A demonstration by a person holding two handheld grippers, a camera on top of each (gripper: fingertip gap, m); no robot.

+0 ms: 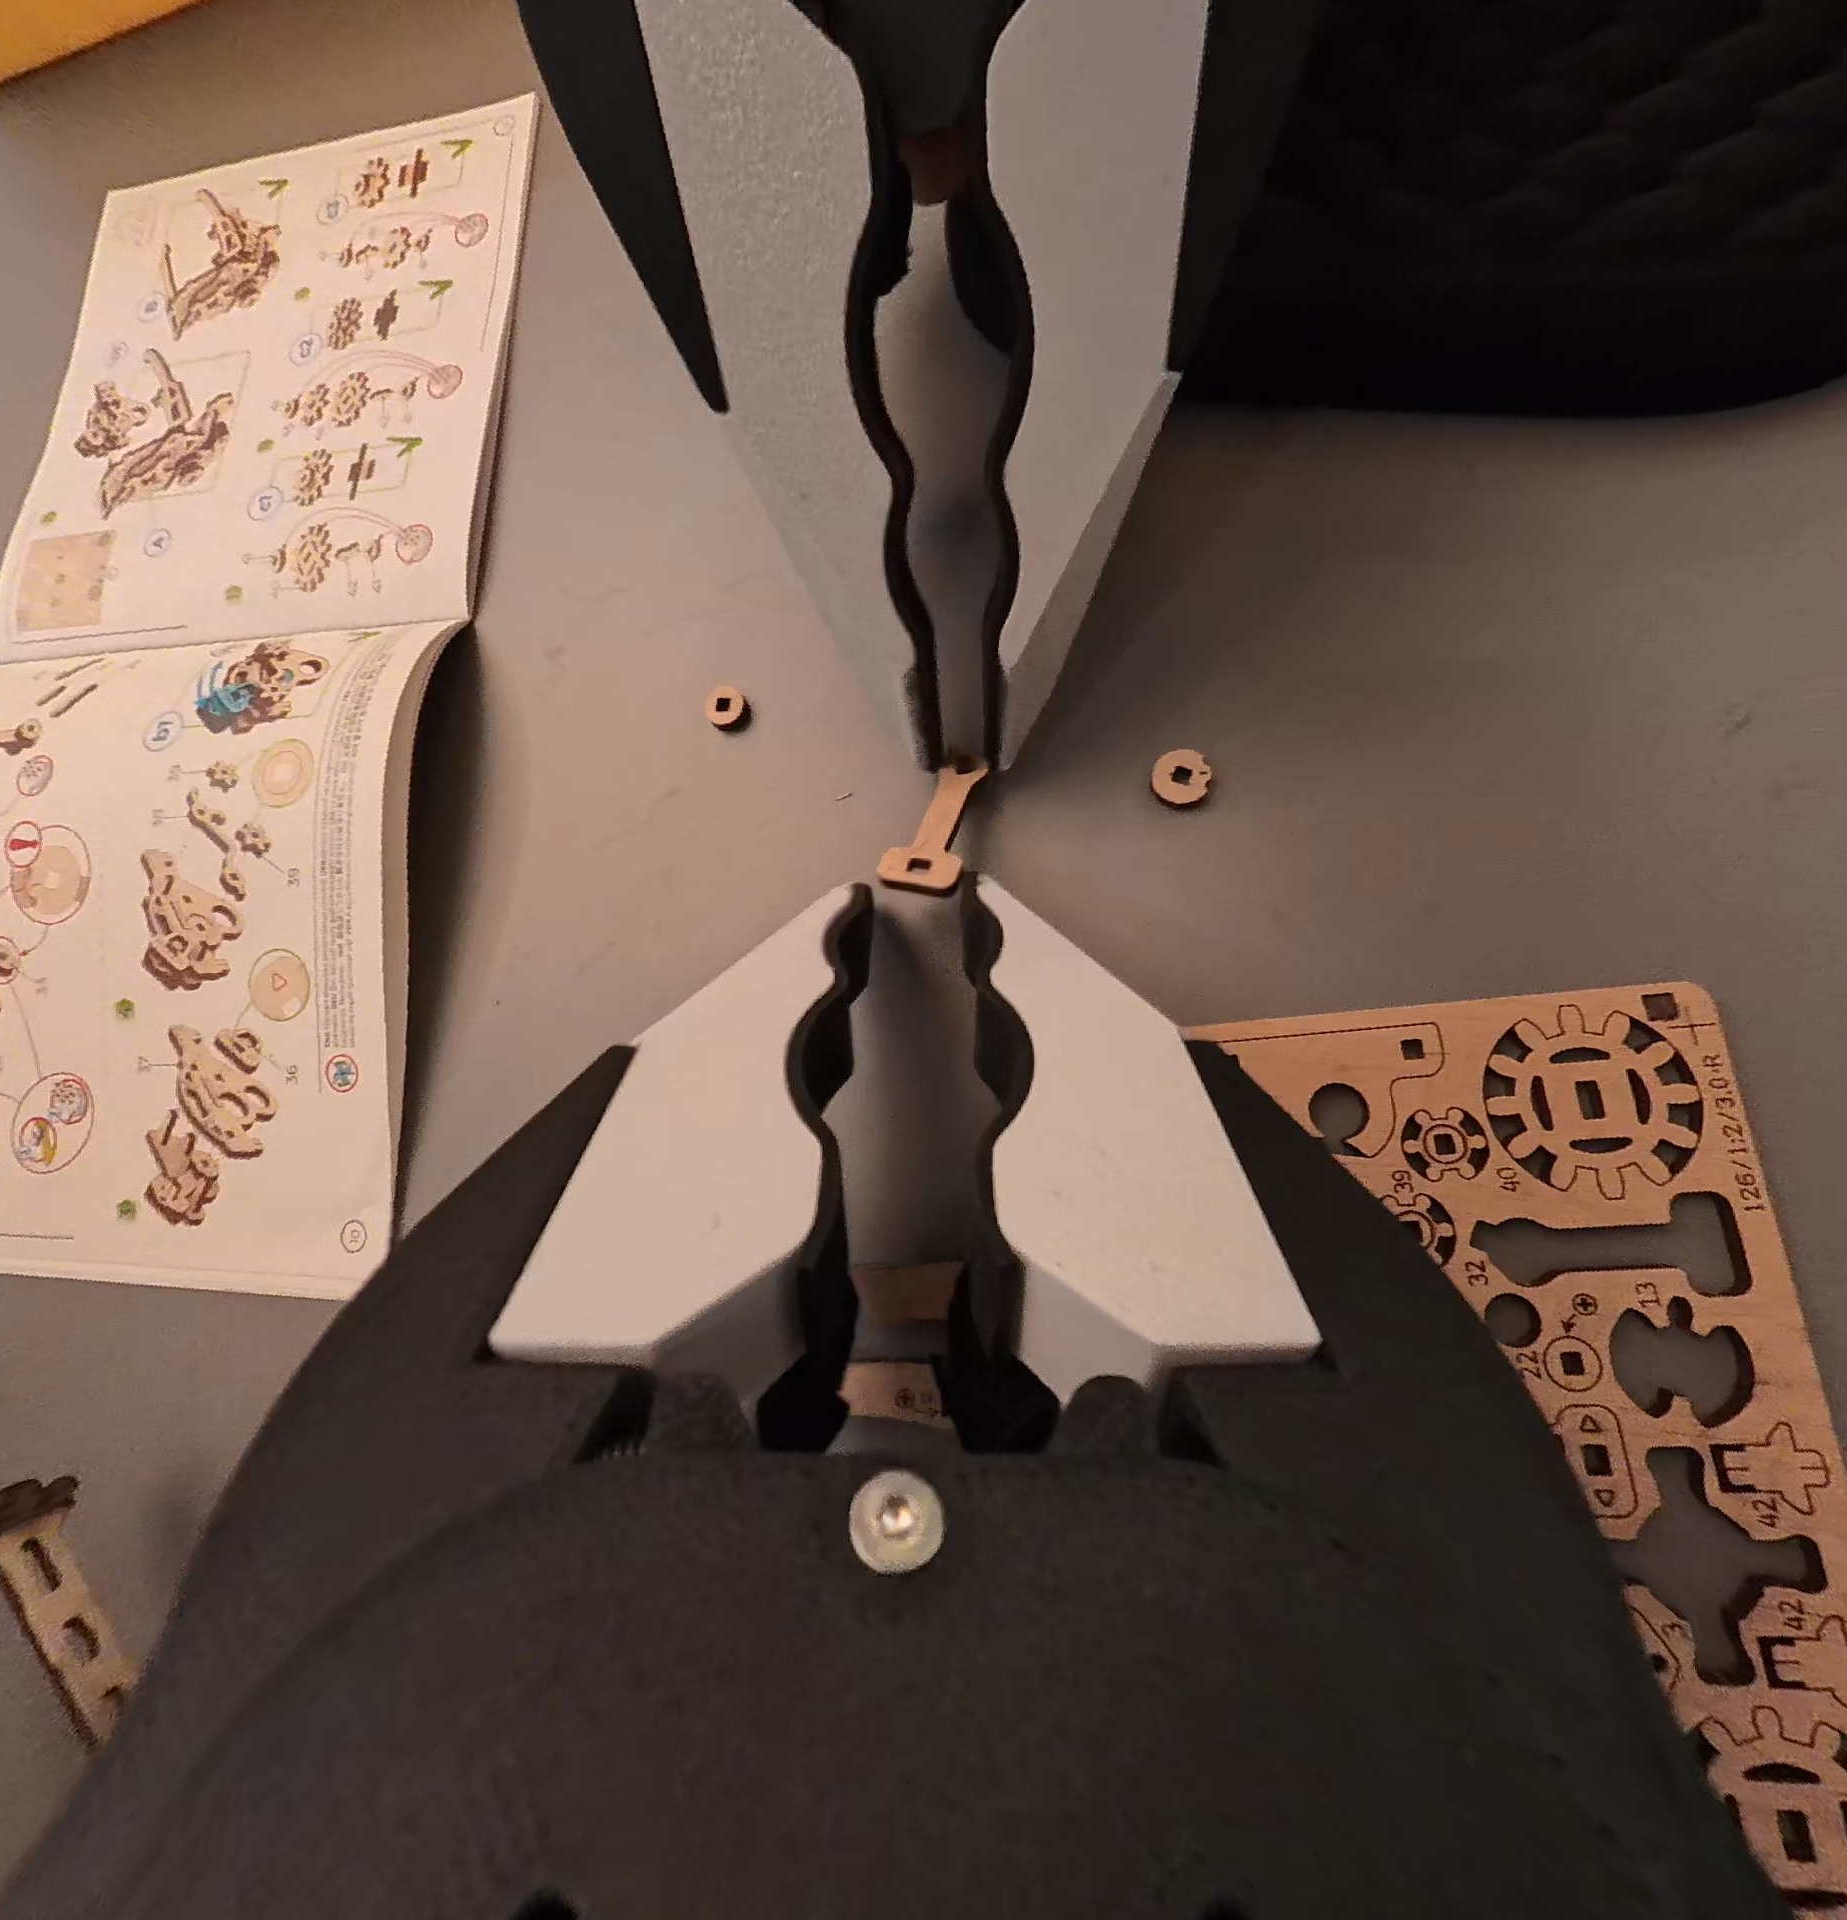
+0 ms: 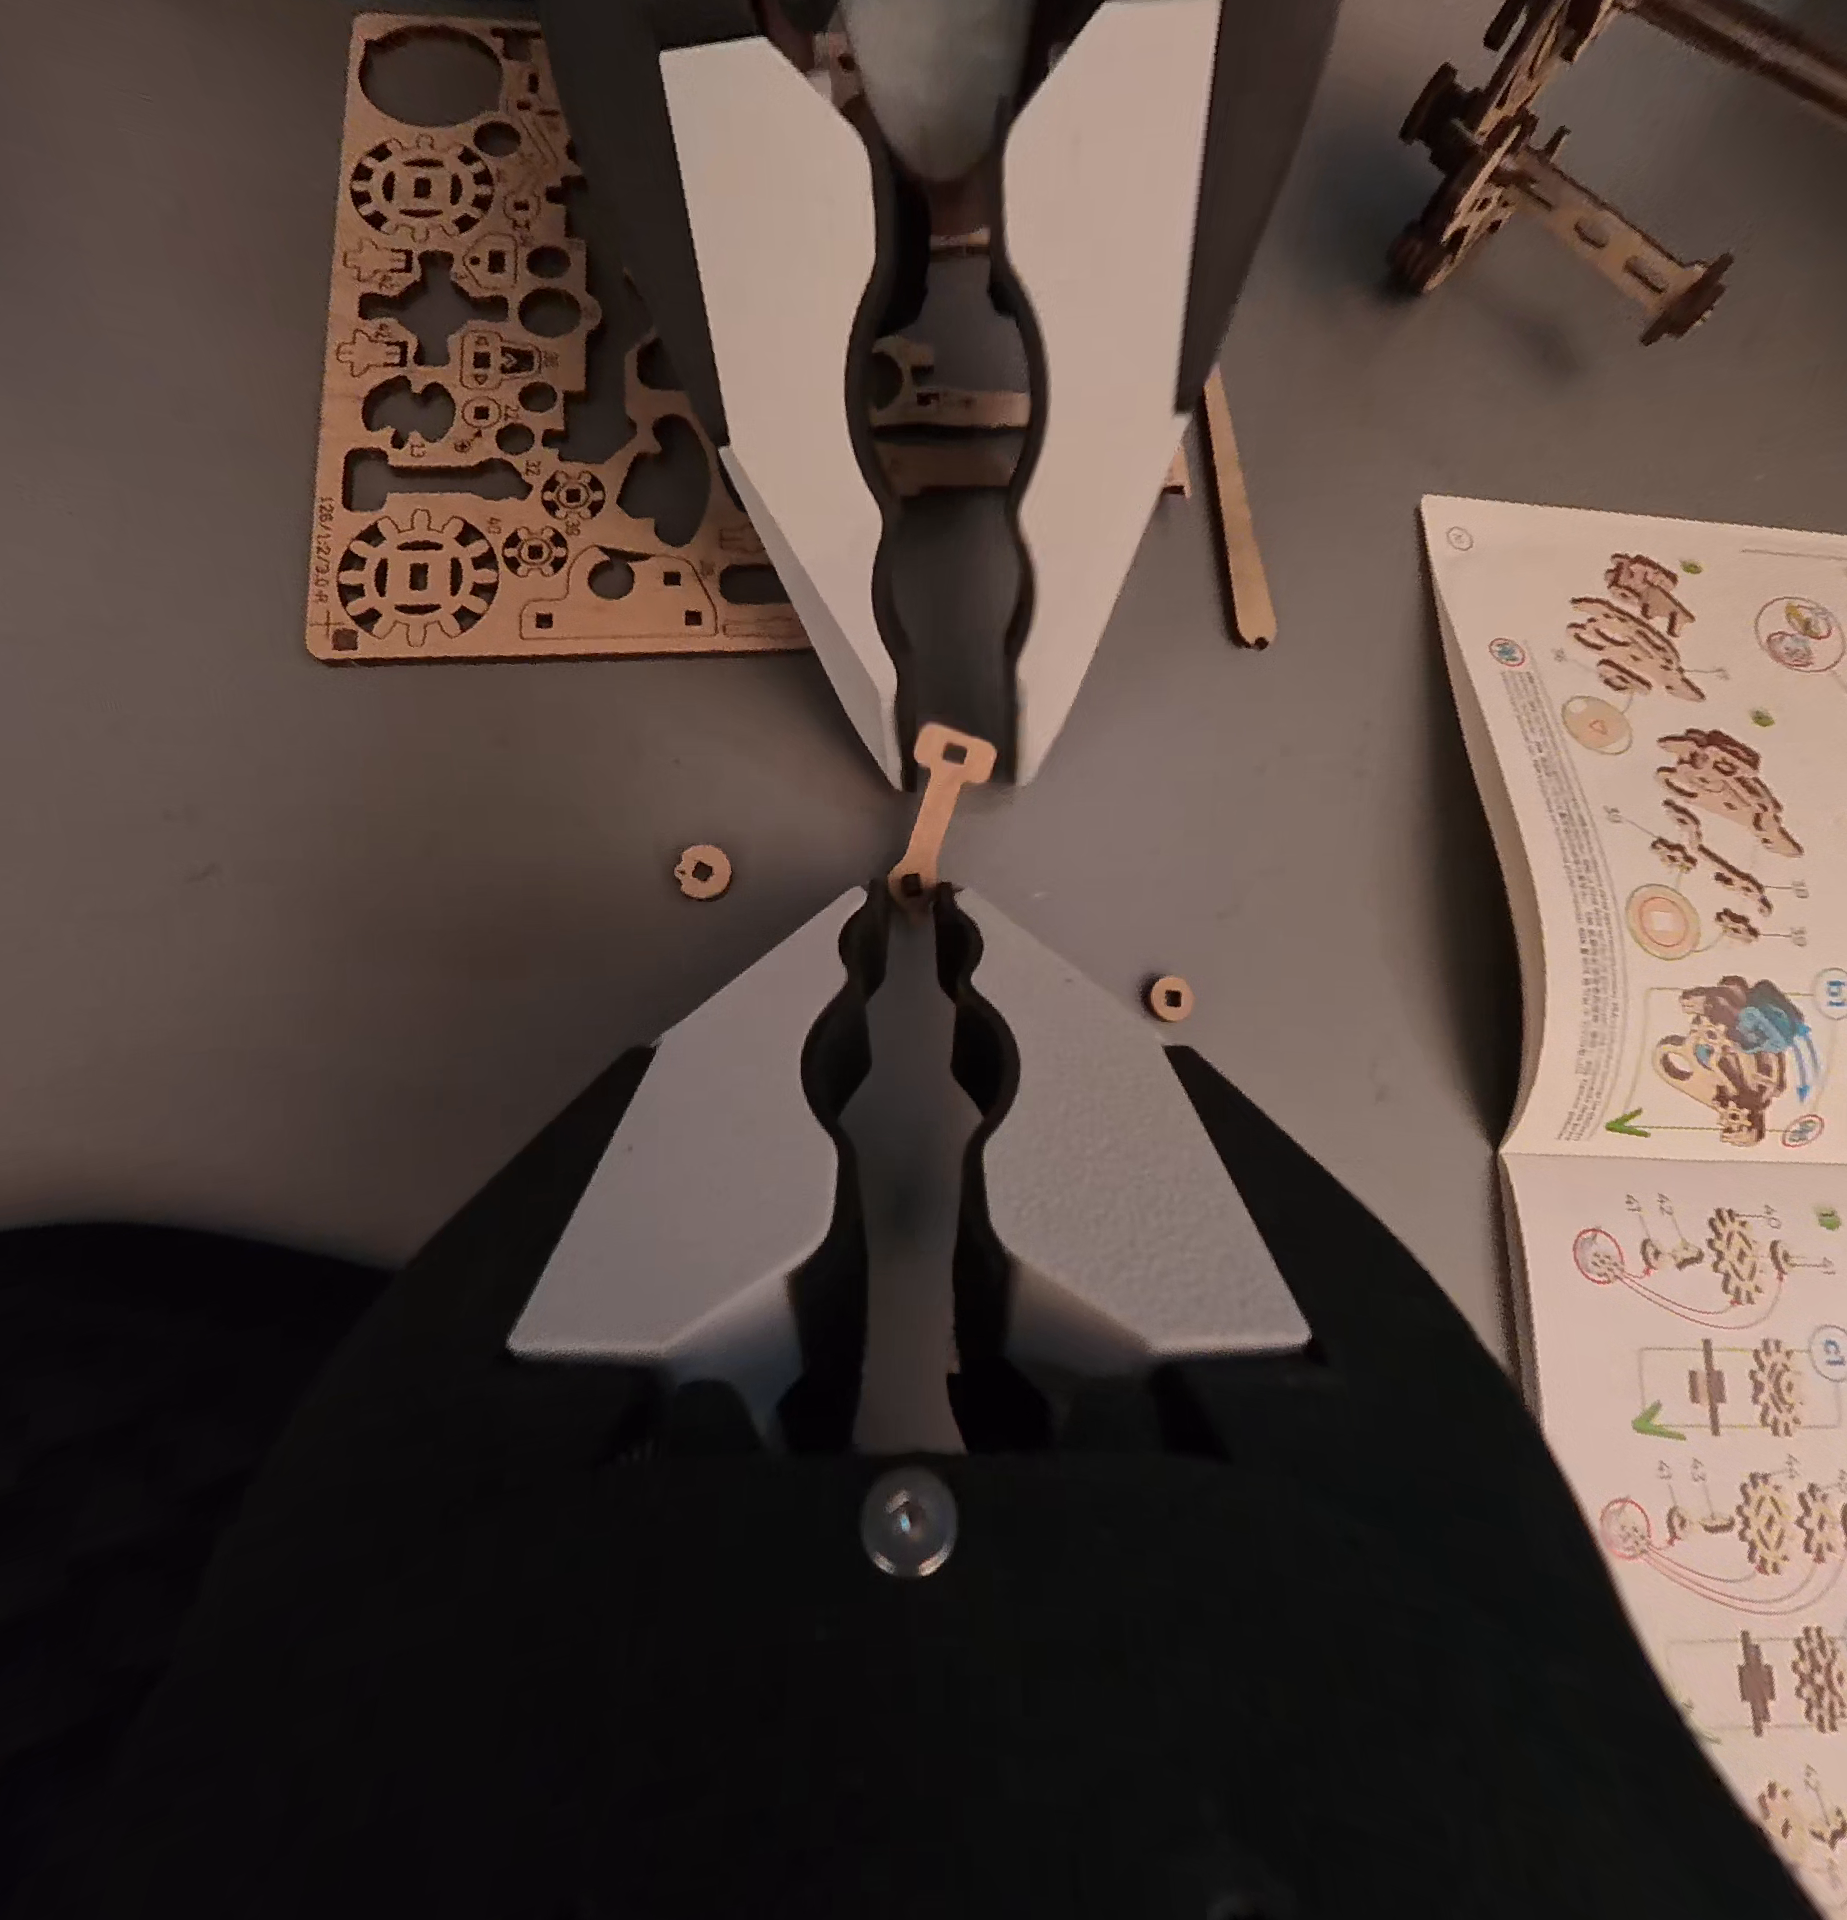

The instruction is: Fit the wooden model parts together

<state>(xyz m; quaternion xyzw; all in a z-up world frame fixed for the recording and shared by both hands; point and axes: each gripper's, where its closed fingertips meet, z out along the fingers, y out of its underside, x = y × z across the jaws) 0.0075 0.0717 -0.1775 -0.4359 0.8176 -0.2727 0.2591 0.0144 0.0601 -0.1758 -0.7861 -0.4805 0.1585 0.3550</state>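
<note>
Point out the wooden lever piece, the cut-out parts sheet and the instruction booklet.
wooden lever piece (image 1: 938, 826): left wrist view, on its narrow shaft.
cut-out parts sheet (image 2: 451, 436): right wrist view, on solid wood among the holes.
instruction booklet (image 1: 275, 416): left wrist view, on the far page.

Both views dim, warm-tinted, low contrast. Wide-angle bend toward the edges: instruction booklet (image 2: 1667, 1039) pages curve. Black gripper bodies lose detail in shadow. Soft shadows on grey table (image 1: 1418, 623). Motion blur on far gripper; part-built wooden model (image 2: 1521, 177) is soft.
</note>
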